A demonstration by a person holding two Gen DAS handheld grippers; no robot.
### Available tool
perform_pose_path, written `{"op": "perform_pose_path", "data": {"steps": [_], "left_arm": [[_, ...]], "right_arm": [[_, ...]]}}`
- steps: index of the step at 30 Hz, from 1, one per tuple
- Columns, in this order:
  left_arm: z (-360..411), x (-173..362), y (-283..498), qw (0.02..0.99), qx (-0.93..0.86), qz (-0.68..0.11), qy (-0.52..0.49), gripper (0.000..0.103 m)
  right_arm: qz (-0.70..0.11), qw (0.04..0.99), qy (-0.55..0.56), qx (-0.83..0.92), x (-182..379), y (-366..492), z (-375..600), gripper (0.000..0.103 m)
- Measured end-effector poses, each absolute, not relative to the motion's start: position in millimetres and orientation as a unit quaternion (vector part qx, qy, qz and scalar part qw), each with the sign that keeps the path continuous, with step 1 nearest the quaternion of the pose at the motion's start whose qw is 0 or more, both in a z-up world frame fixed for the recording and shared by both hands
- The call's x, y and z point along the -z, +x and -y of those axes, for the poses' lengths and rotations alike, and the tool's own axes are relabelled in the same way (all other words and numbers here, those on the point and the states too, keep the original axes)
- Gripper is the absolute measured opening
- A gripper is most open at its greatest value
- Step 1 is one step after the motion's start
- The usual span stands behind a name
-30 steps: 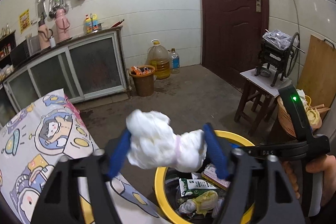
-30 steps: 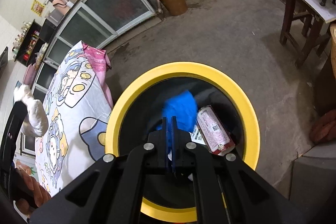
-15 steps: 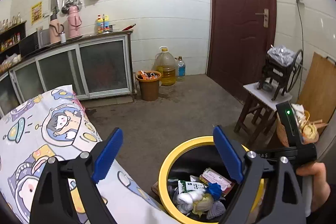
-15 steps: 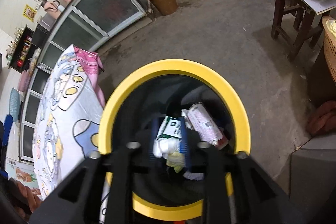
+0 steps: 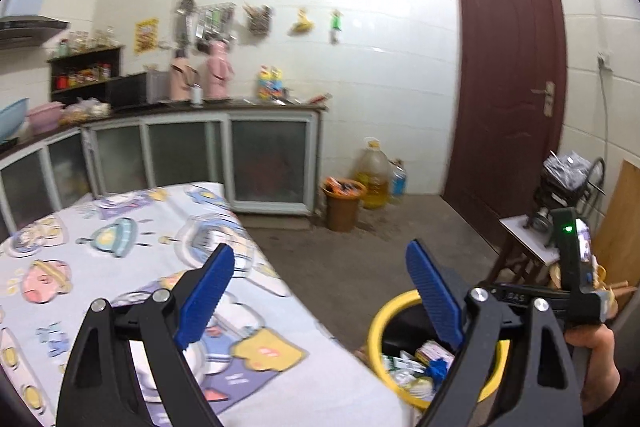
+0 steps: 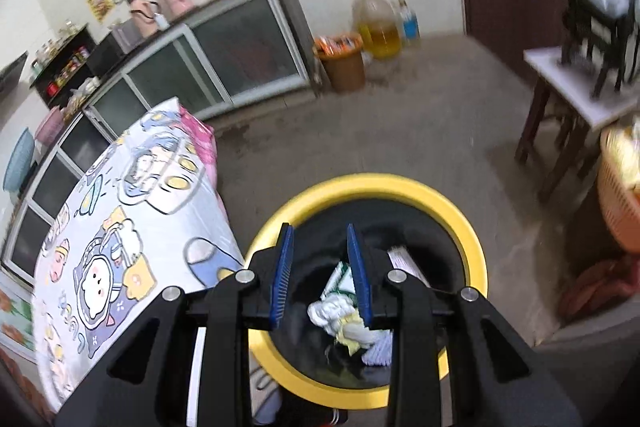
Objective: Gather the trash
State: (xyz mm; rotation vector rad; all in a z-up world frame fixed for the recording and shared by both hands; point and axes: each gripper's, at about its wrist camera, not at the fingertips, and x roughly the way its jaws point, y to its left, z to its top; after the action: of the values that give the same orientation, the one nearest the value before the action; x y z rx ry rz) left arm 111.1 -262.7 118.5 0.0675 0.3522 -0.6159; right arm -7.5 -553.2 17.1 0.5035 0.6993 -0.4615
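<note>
My left gripper gapes wide and empty, my right gripper narrowly parted above the yellow bin, since both loads lie inside

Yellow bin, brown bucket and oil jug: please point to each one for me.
yellow bin (image 6: 372, 183): right wrist view, far rim.
brown bucket (image 5: 342, 213): left wrist view, front wall.
oil jug (image 6: 378, 27): right wrist view, middle of body.
</note>
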Motion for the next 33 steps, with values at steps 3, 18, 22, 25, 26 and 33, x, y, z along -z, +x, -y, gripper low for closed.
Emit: {"op": "perform_pose_path", "data": {"steps": [3, 18, 22, 25, 26, 33], "left_arm": [[229.8, -127.1, 104.0, 0.947, 0.277, -0.160, 0.022, 0.084], [81.7, -113.8, 51.8, 0.982, 0.127, -0.139, -0.022, 0.095], [50.9, -95.1, 35.2, 0.990, 0.068, -0.125, -0.023, 0.095], [32.6, -78.9, 23.0, 0.990, 0.044, -0.130, -0.032, 0.095], [28.8, -72.8, 18.0, 0.990, 0.042, -0.132, -0.033, 0.095], [31.0, -51.4, -10.0, 0.991, 0.049, -0.120, 0.016, 0.095]], "right_arm": [[-0.314, 0.902, 0.200, 0.220, -37.8, -2.4, 521.9, 0.027], [-0.229, 0.963, 0.061, 0.128, -74.2, 8.2, 350.8, 0.058], [-0.186, 0.973, 0.040, 0.130, -68.9, -4.1, 315.9, 0.087], [-0.149, 0.978, 0.031, 0.139, -59.8, -18.6, 295.0, 0.094], [-0.137, 0.980, 0.032, 0.142, -55.6, -24.0, 288.8, 0.095], [-0.097, 0.979, 0.045, 0.174, -33.4, -56.1, 272.9, 0.095]]}}
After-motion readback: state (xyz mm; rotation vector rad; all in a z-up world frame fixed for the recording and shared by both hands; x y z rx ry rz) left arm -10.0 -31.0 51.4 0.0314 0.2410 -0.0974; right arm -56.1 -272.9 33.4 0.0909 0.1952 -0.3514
